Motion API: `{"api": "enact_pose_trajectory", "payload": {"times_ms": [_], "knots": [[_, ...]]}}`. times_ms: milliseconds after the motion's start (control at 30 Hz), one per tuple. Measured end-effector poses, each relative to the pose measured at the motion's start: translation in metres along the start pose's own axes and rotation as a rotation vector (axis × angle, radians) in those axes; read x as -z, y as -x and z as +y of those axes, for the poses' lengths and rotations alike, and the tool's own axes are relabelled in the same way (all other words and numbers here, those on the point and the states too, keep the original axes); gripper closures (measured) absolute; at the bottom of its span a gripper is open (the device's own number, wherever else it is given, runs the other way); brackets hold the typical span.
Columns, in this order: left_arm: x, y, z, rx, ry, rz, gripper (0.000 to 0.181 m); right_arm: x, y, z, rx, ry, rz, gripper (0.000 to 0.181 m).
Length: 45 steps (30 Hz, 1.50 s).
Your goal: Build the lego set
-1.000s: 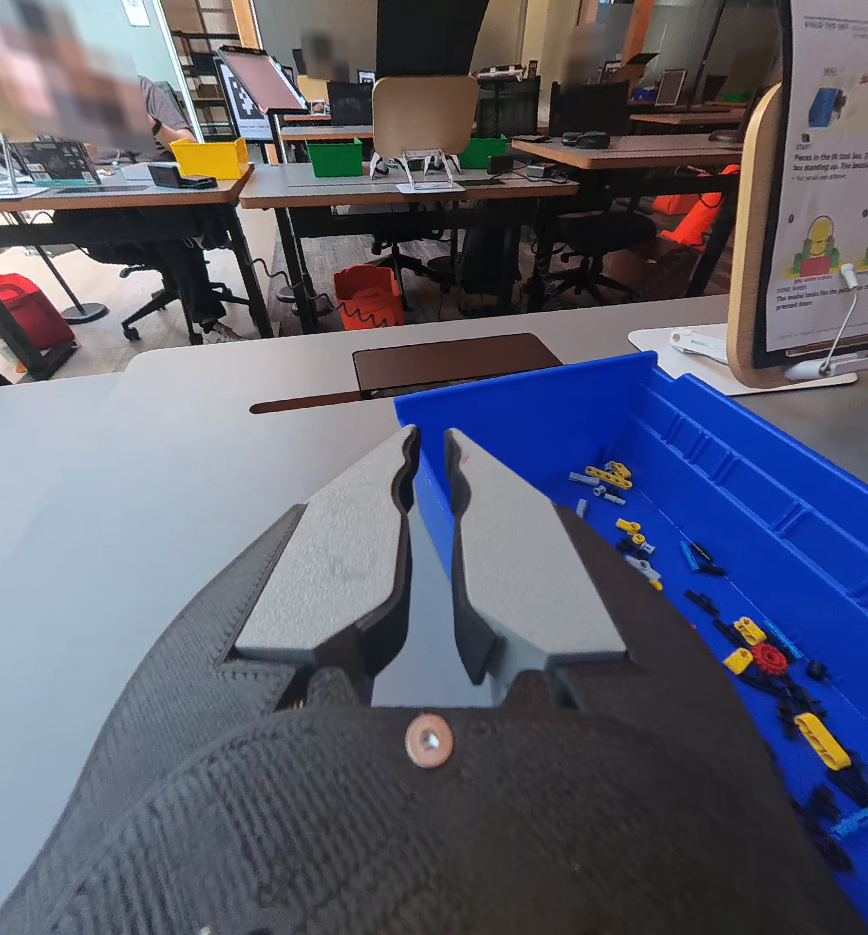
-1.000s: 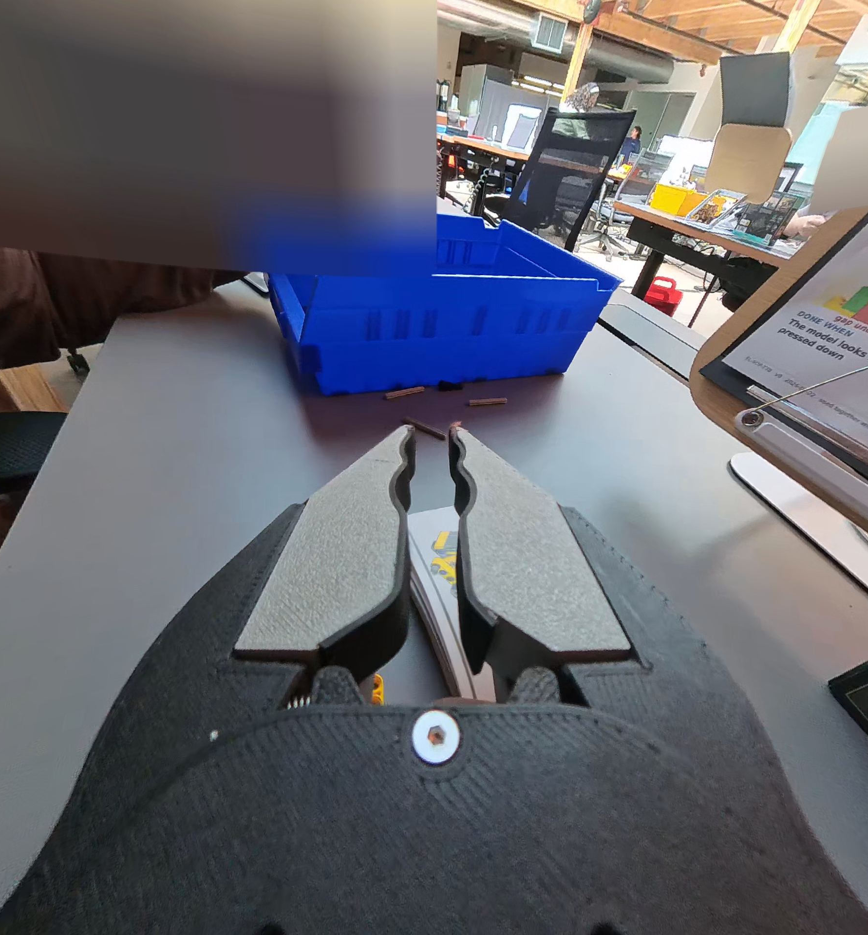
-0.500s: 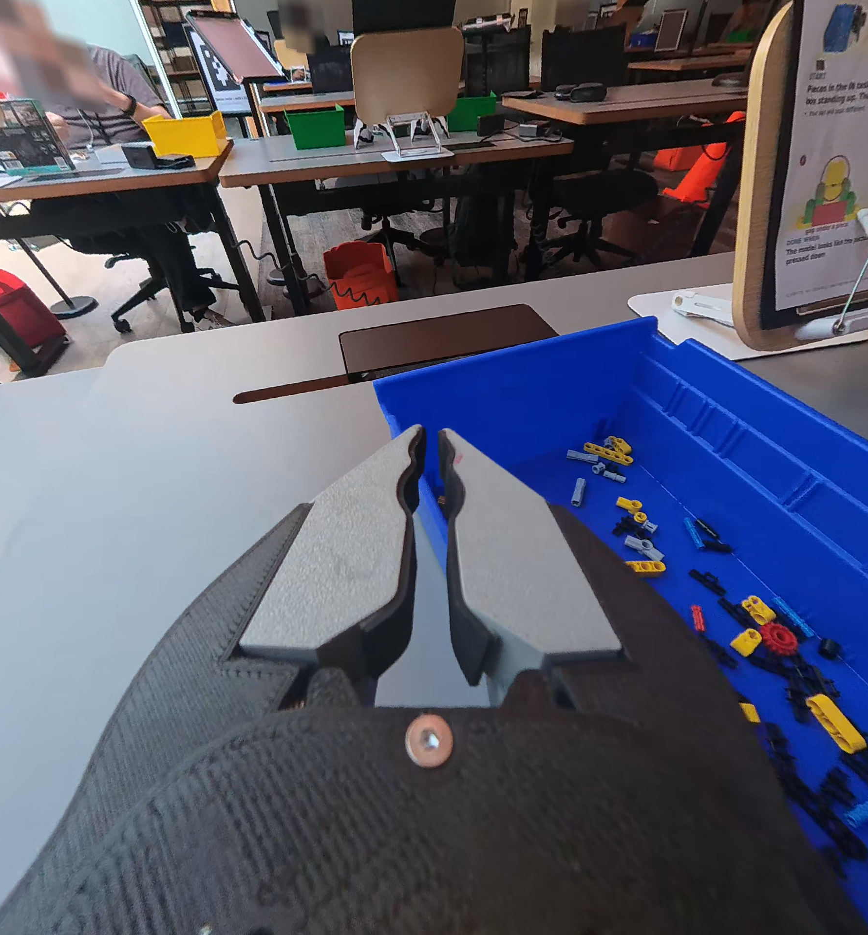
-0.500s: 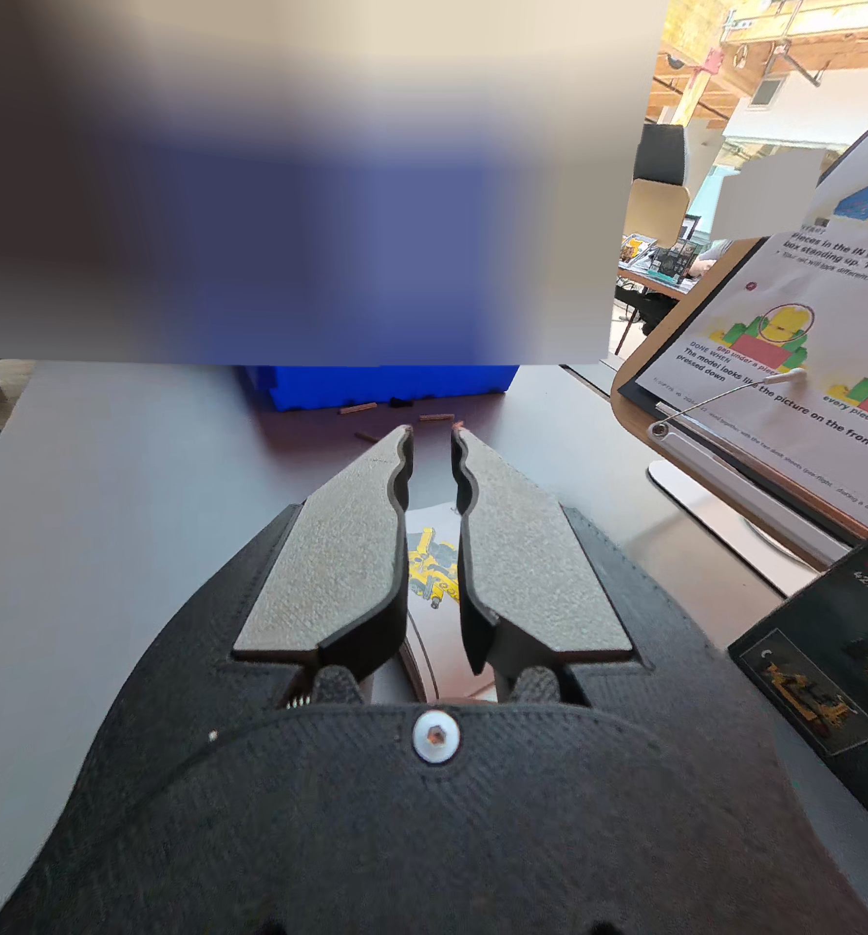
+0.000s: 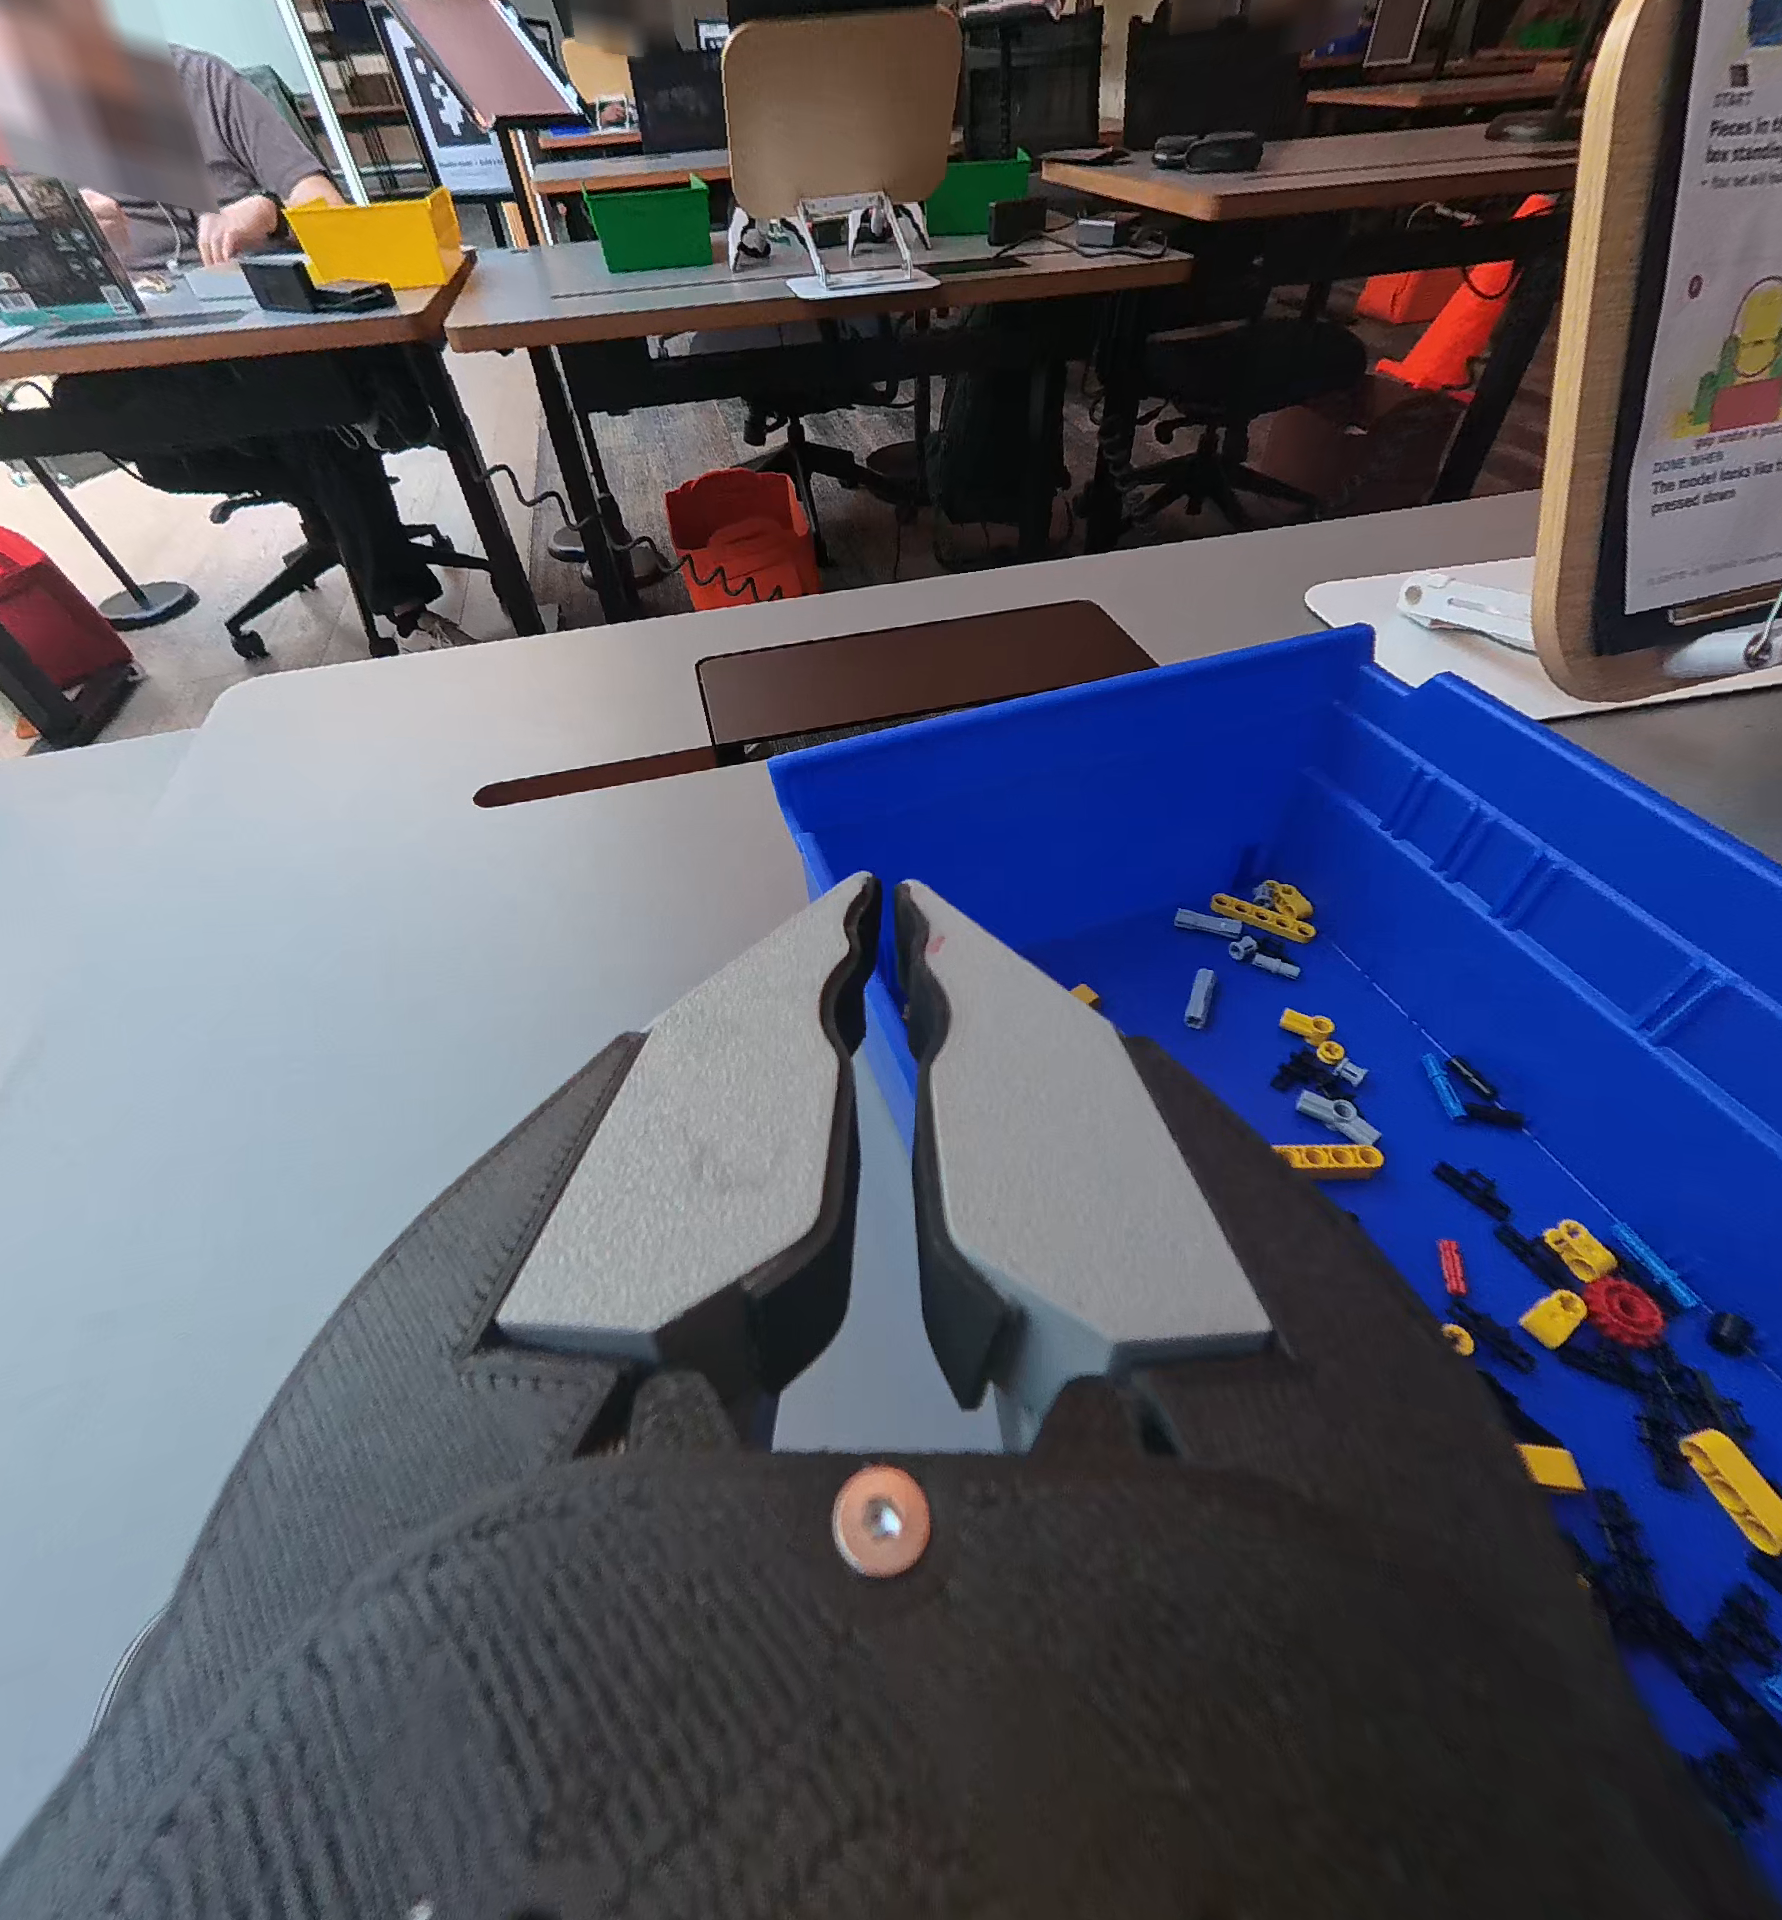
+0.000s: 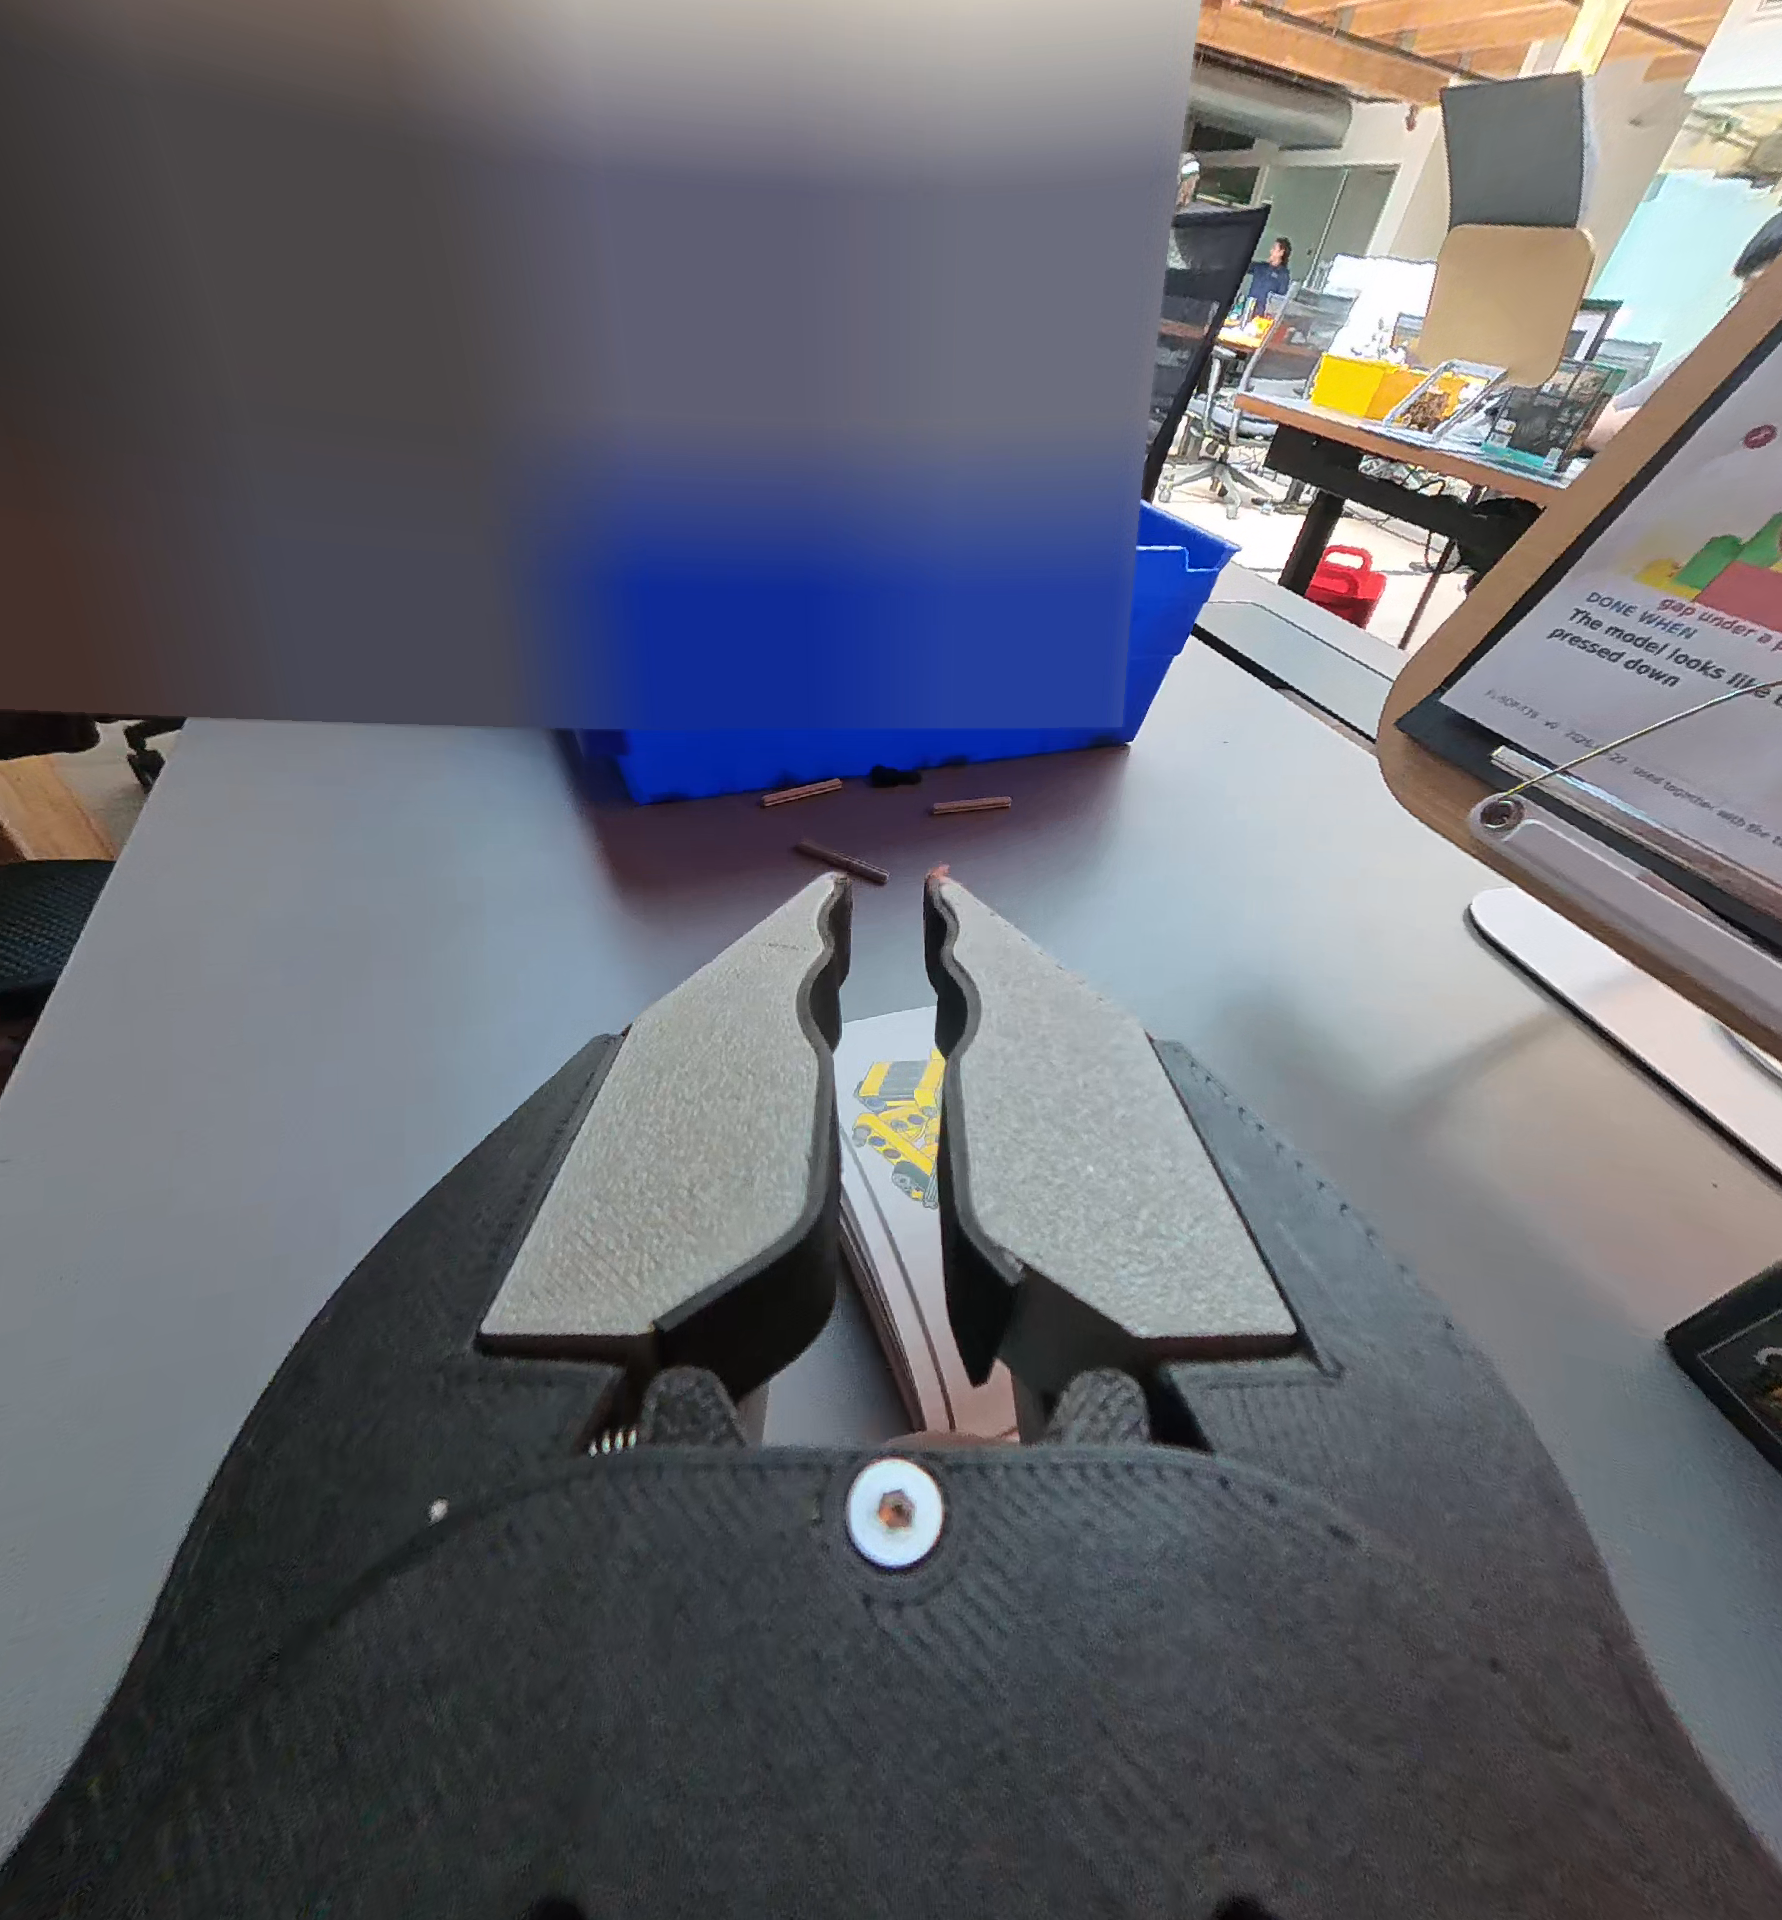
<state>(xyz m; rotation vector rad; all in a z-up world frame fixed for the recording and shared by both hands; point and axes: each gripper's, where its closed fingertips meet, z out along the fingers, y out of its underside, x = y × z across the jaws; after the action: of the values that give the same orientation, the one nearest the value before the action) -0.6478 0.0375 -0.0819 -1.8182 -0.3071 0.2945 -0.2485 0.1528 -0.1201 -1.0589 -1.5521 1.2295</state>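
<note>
A blue bin (image 5: 1074, 810) holds several small lego pieces, among them a yellow beam (image 5: 1328, 1156) and a red gear (image 5: 1625, 1311). My left gripper (image 5: 885, 899) hovers over the bin's near left corner. Its jaws are almost touching and hold nothing. My right gripper (image 6: 889, 883) is slightly open and empty, low over the grey table. An instruction booklet (image 6: 897, 1101) with a yellow vehicle picture lies under its fingers. Three thin brown rods (image 6: 843, 860) and a small black piece (image 6: 897, 774) lie on the table just ahead of it, in front of the bin (image 6: 1167, 623).
A wooden stand with a printed instruction sheet (image 5: 1697, 364) stands at the right of the bin; it also shows in the right wrist view (image 6: 1645, 675). A black box (image 6: 1780, 1392) lies at the table's right edge. Other desks, chairs and a seated person are beyond the table. Left tips to right tips: about 40 centimeters.
My left gripper's jaws have closed to a thin slit and it has moved a little over the bin's corner. My right gripper swung right, then back left toward the brown rods.
</note>
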Motion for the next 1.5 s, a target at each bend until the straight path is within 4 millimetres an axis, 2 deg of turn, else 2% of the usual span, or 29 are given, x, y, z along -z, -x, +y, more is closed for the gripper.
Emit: {"api": "enact_pose_trajectory", "payload": {"times_ms": [633, 767, 900, 1000, 1100, 1167, 1233, 1367, 1500], "knots": [[0.002, -0.003, -0.001, -0.016, 0.008, 0.008, 0.181, -0.005, -0.001, 0.007, -0.052, 0.024, -0.026, 0.172], [0.011, -0.008, -0.006, -0.067, 0.022, 0.029, 0.181, -0.005, -0.002, 0.007, -0.058, 0.023, -0.025, 0.172], [0.032, -0.028, -0.012, -0.153, 0.083, 0.045, 0.176, -0.005, 0.0, 0.006, -0.055, 0.021, -0.03, 0.172], [0.041, -0.06, -0.011, -0.263, 0.134, 0.056, 0.175, -0.007, 0.002, 0.007, -0.041, 0.032, -0.029, 0.172], [0.045, -0.098, 0.013, -0.358, 0.269, 0.147, 0.17, -0.007, 0.0, 0.007, -0.028, 0.035, -0.016, 0.173], [0.049, -0.11, 0.032, -0.383, 0.394, 0.164, 0.17, -0.007, -0.002, 0.008, -0.025, 0.04, -0.005, 0.173], [0.052, -0.123, 0.042, -0.402, 0.458, 0.2, 0.17, -0.007, -0.004, 0.007, -0.025, 0.037, 0.004, 0.173], [0.049, -0.135, 0.043, -0.438, 0.472, 0.197, 0.169, -0.004, -0.008, 0.005, -0.024, 0.03, 0.023, 0.172], [0.04, -0.138, 0.043, -0.419, 0.467, 0.186, 0.17, 0.005, -0.016, -0.005, -0.015, -0.01, 0.075, 0.172]]}}
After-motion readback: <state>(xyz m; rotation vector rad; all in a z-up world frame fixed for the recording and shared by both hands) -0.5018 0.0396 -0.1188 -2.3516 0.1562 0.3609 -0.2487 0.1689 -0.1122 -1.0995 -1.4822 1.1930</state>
